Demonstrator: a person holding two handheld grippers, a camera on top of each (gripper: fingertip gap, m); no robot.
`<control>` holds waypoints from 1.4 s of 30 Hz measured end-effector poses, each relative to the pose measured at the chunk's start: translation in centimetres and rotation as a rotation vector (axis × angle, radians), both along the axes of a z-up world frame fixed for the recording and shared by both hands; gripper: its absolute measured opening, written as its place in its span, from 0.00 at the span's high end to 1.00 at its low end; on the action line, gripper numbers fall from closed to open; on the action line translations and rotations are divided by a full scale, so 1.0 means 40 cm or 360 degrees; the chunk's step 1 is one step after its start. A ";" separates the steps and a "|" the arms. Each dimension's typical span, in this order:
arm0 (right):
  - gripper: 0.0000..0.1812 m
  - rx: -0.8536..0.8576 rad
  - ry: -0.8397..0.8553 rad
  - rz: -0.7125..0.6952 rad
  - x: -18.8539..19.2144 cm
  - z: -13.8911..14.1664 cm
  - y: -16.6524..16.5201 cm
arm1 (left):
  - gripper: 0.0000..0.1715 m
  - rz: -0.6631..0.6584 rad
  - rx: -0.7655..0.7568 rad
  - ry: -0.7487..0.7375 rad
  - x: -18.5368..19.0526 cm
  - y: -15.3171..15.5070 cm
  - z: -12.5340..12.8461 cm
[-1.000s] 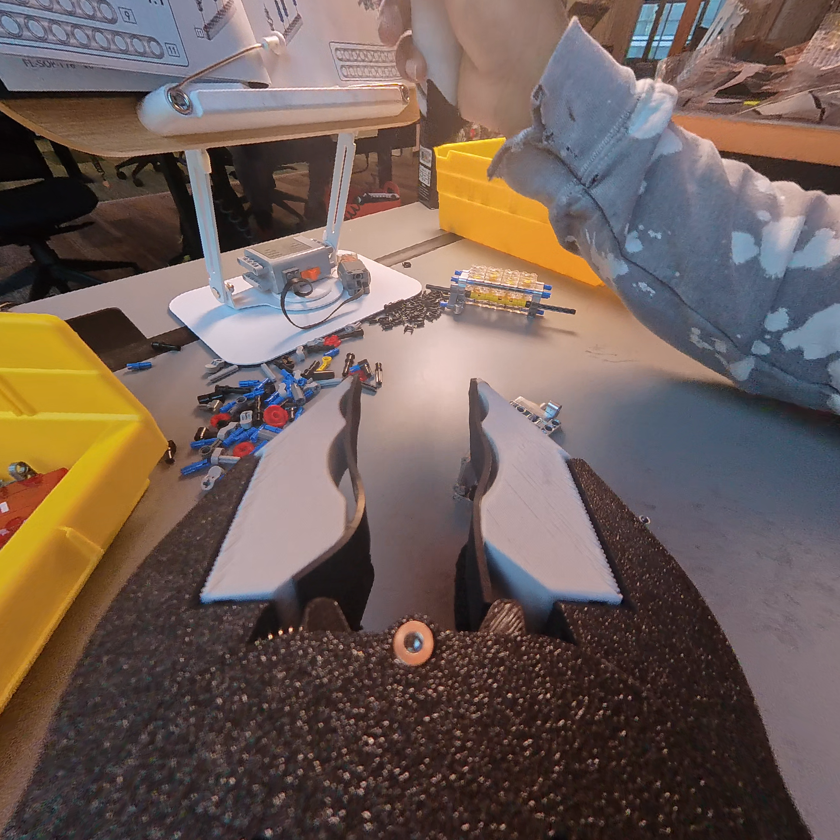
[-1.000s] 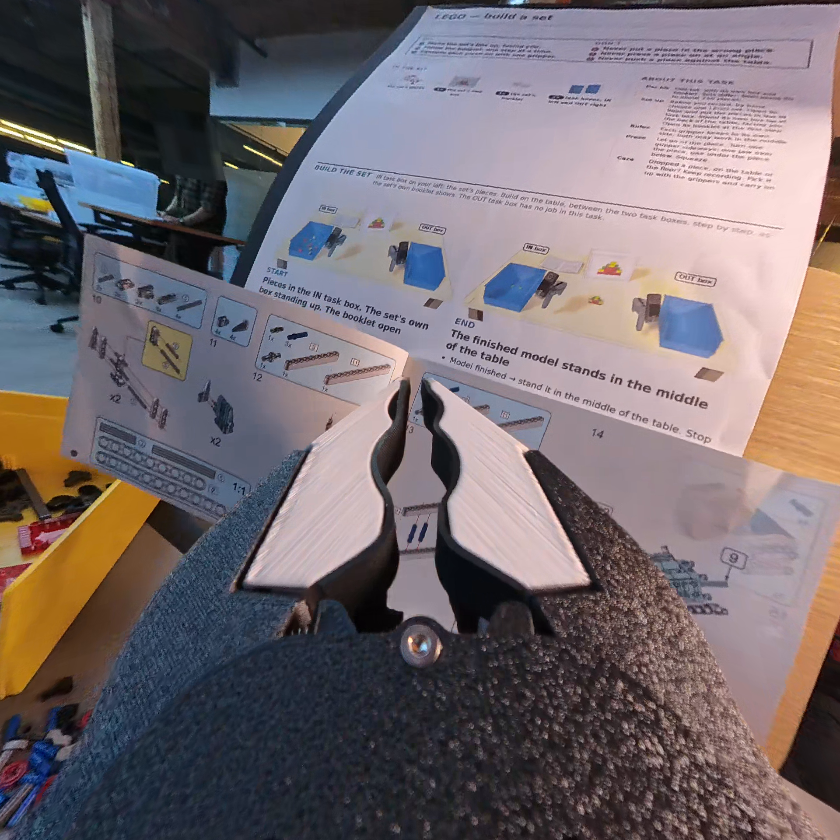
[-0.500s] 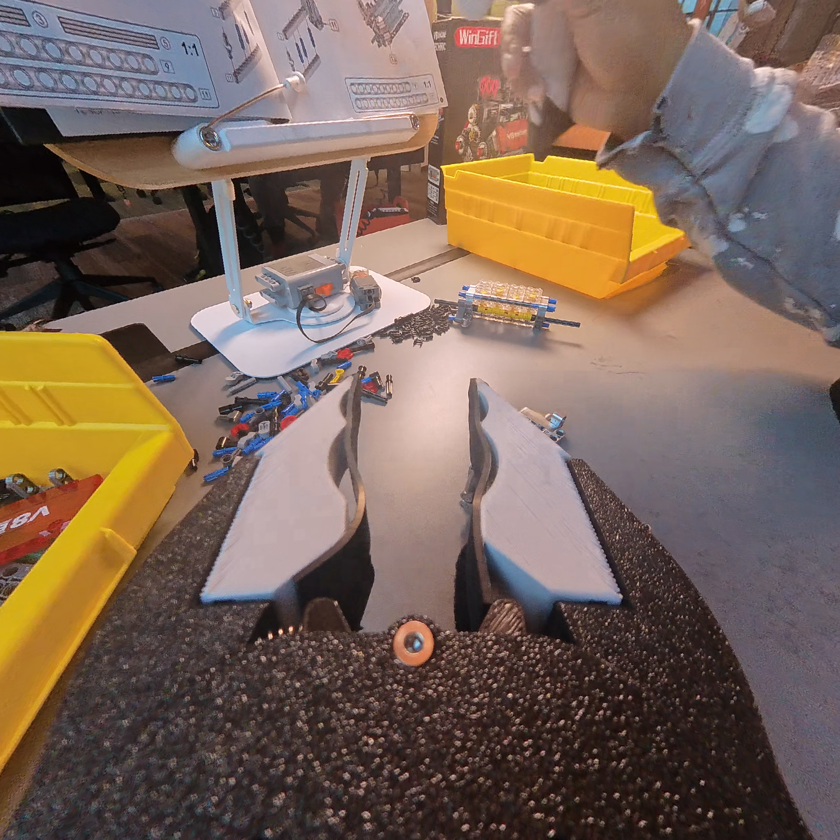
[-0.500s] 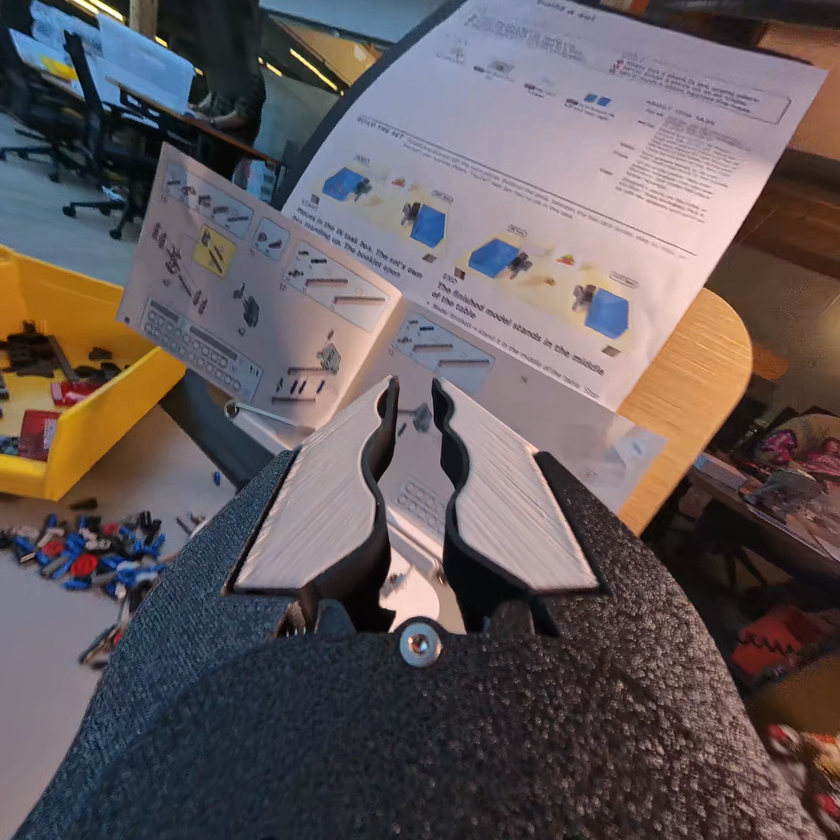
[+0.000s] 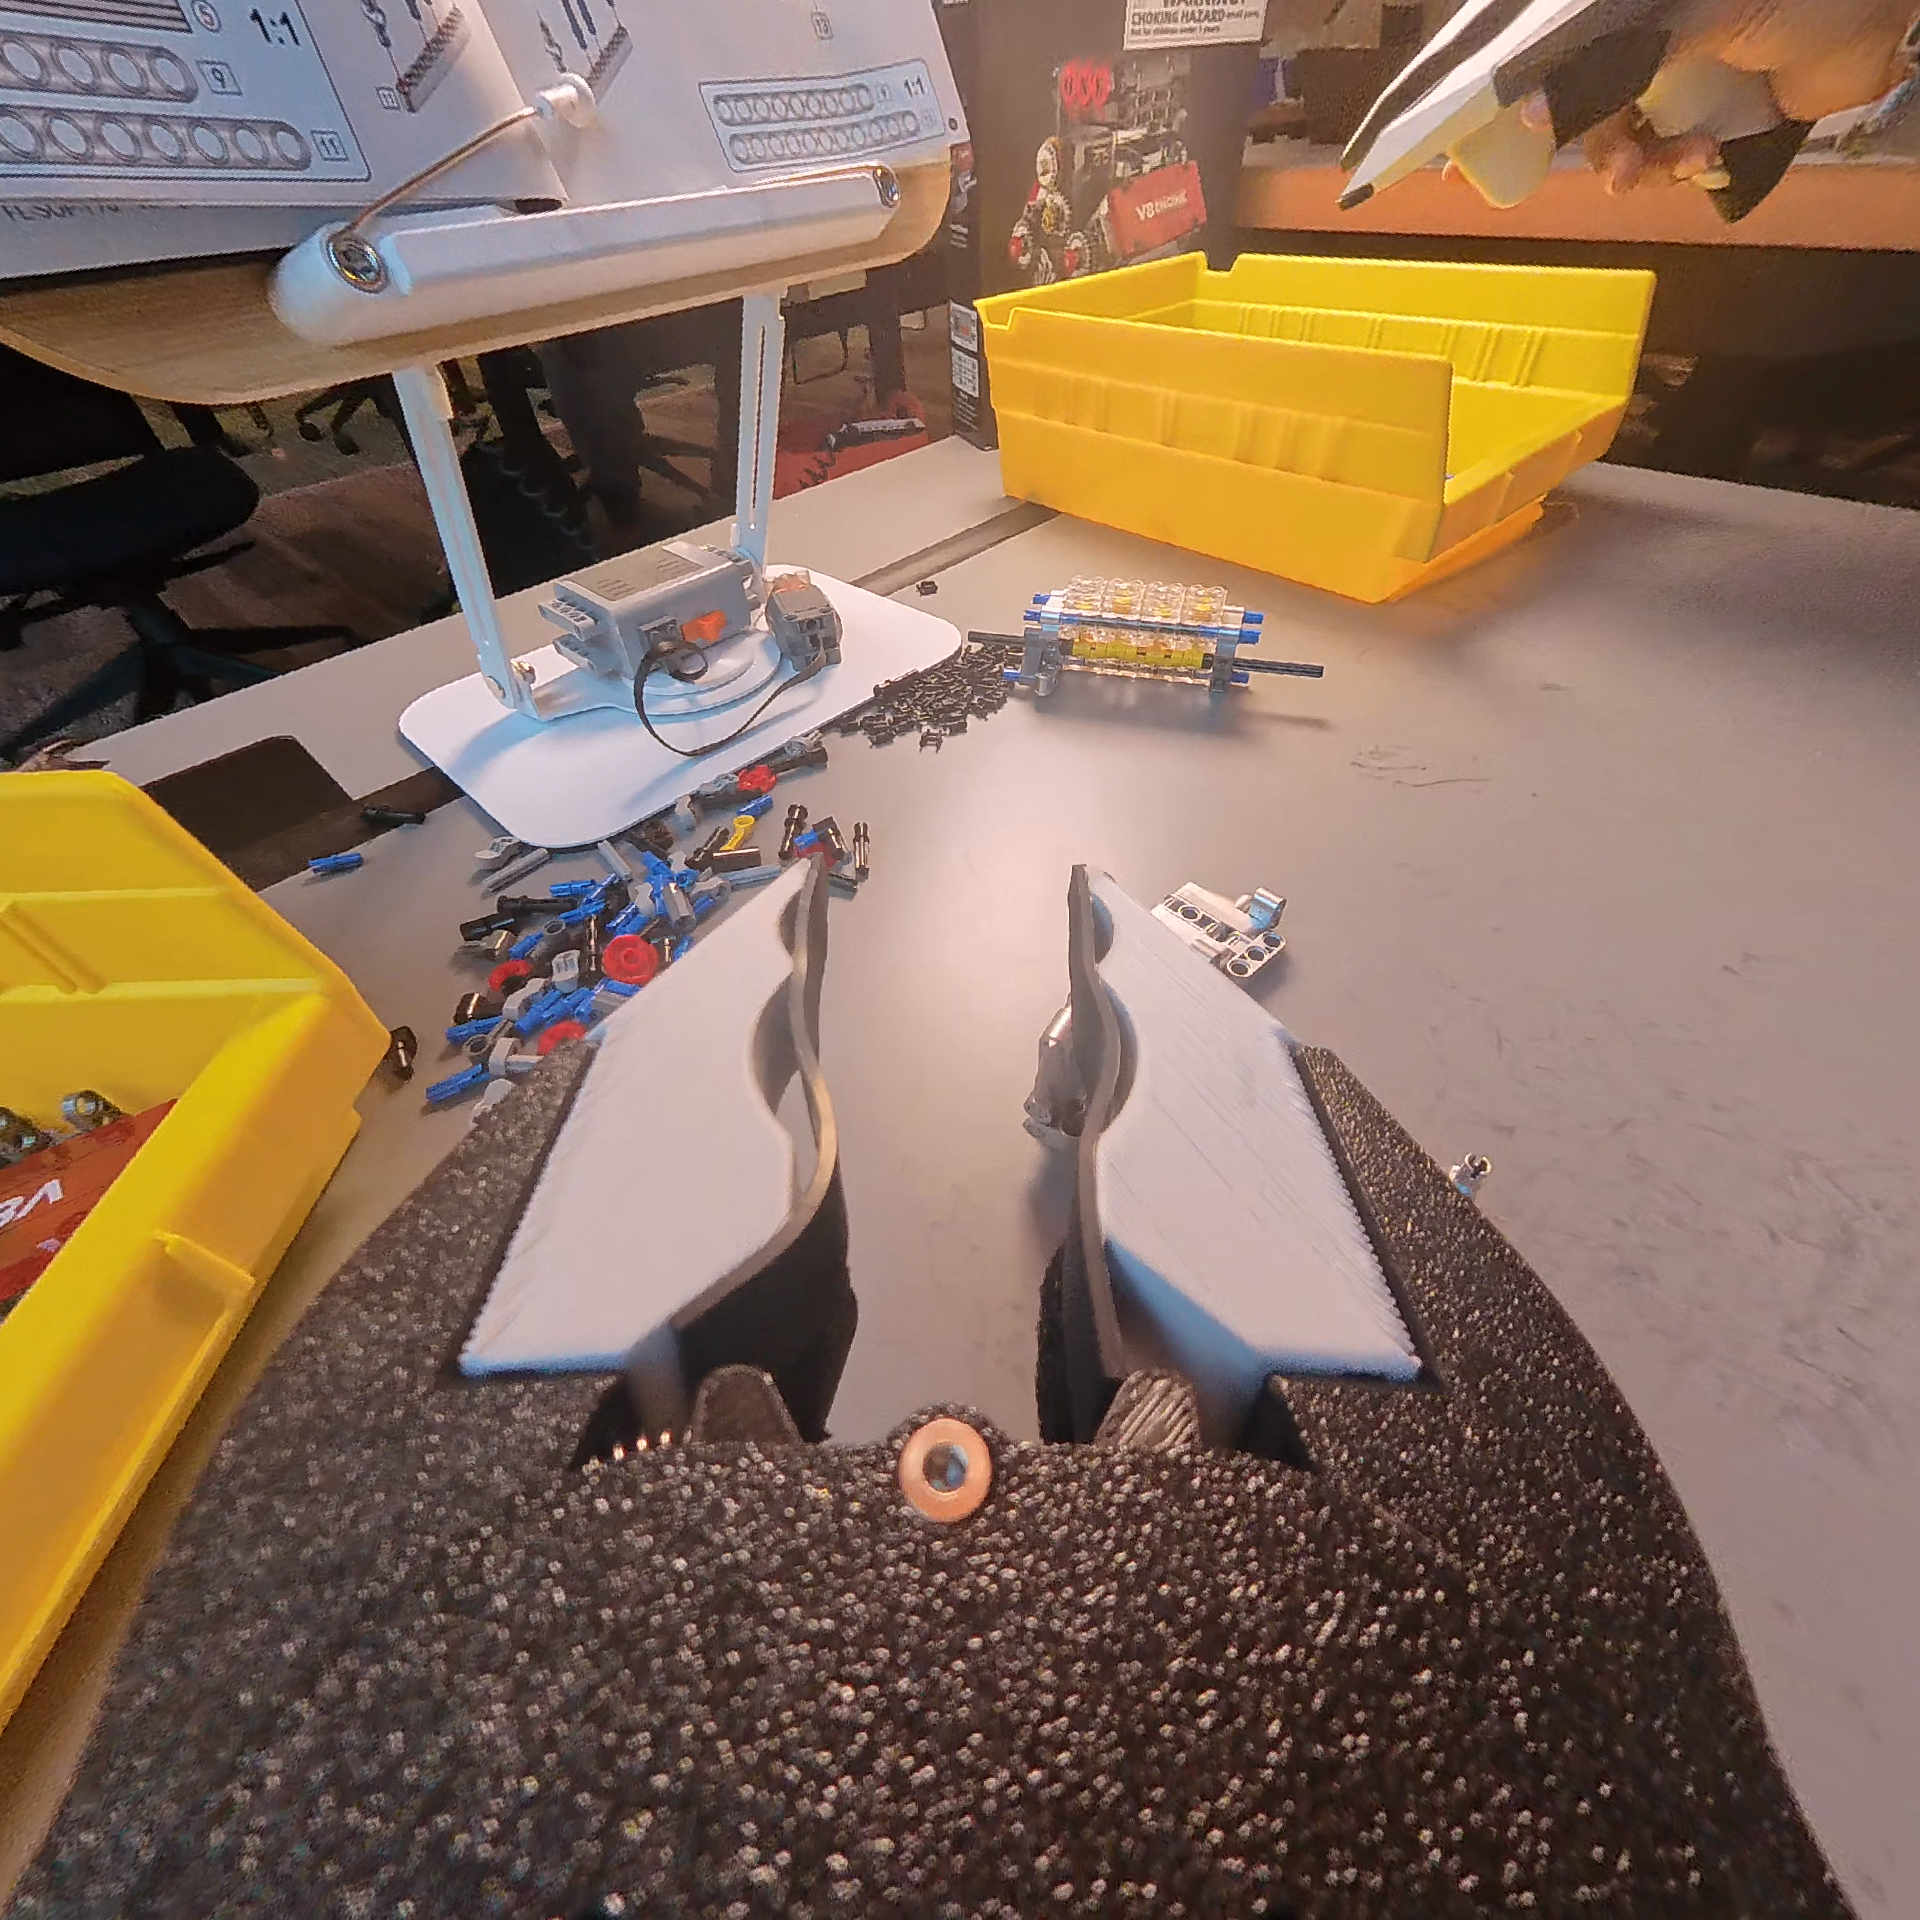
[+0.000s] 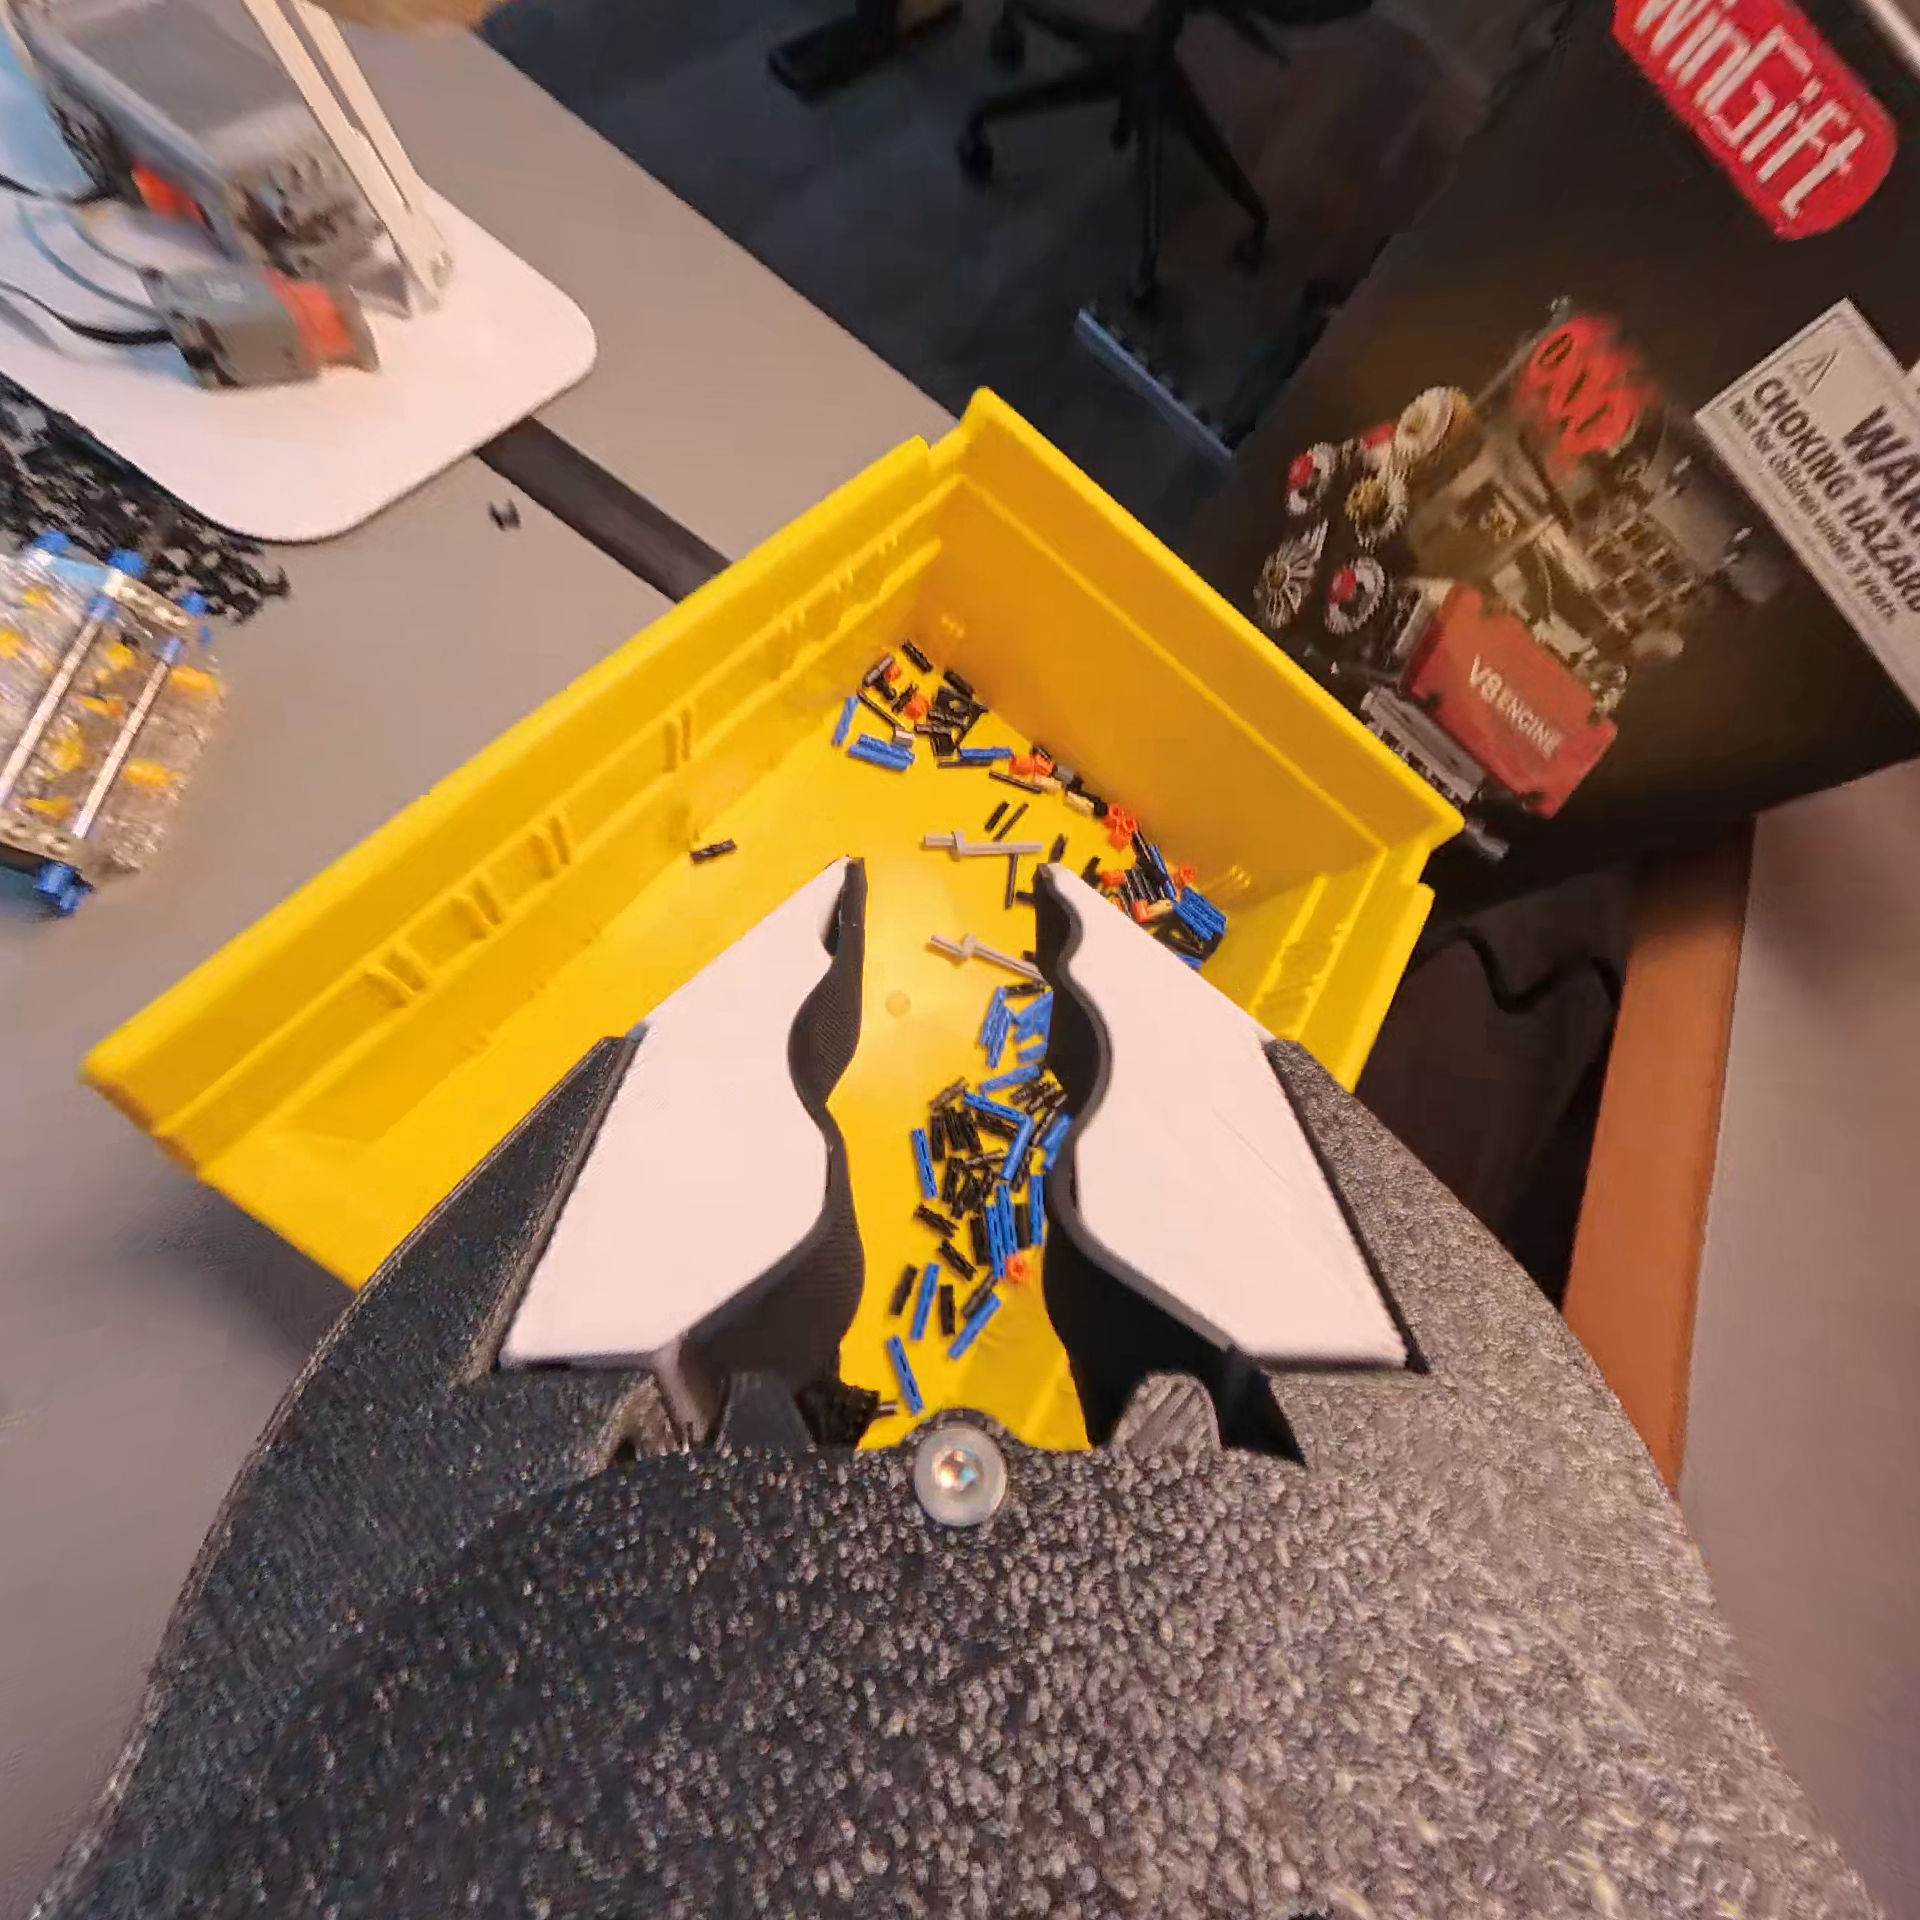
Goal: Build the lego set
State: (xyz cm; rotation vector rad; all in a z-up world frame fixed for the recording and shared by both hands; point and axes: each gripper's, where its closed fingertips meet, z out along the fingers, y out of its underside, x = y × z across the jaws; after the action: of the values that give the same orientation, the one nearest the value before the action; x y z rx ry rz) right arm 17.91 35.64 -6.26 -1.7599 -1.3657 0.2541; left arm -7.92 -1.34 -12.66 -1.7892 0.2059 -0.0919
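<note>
The left claw [image 5: 945,883] is held low over the grey table [image 5: 1558,987] with its jaws wide apart; nothing is clamped between them, though a small dark-grey metallic-looking part [image 5: 1055,1070] is seen against the inner face of the right-hand finger — whether it is stuck there or lies on the table cannot be told. Just beside that finger's tip a light-grey angled connector piece [image 5: 1226,920] lies on the table. To the left of the claw, a scatter of small blue, black and red pins [image 5: 613,935] is spread between a yellow plastic bin [image 5: 156,1039] and the white base plate of a booklet stand [image 5: 623,758], on which a grey battery box with an orange switch [image 5: 649,613] rests. Farther off, a clear-and-yellow brick assembly with blue pins on a black axle [image 5: 1138,634] stands on the table. The right claw [image 6: 945,868] is poised above a second yellow plastic bin [image 6: 468,935], jaws partly open and empty, over loose blue and black pins [image 6: 987,1153] on the bin floor. A black product box [image 6: 1558,520] stands behind that bin.
</note>
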 end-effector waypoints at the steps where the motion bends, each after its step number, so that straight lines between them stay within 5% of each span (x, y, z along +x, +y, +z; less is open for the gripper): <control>1: 0.83 -0.0010 -0.0050 0.0003 0.008 -0.011 0.012 | 0.74 0.0005 -0.0001 0.0021 0.000 0.000 -0.003; 10: 0.93 -0.0219 -0.0334 -0.0072 -0.041 -0.153 0.108 | 0.76 0.0123 0.0021 0.0169 -0.029 0.006 -0.013; 21: 0.93 -0.0551 -0.0189 -0.0183 -0.133 -0.310 0.227 | 0.76 0.0197 -0.0019 0.0181 -0.046 0.012 -0.023; 28: 0.95 -0.0625 -0.0220 -0.0155 -0.141 -0.348 0.232 | 0.76 0.0212 -0.0038 0.0173 -0.058 0.019 -0.028; 42: 0.93 -0.0497 -0.0149 0.0014 -0.225 -0.314 0.222 | 0.76 0.0237 -0.0078 0.0174 -0.064 0.023 -0.037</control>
State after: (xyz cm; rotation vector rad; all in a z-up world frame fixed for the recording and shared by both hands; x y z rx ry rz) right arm 8.93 44.53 -18.82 -2.0440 -1.4618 0.4128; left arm -10.48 -0.40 -14.15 -1.8541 0.1490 0.1084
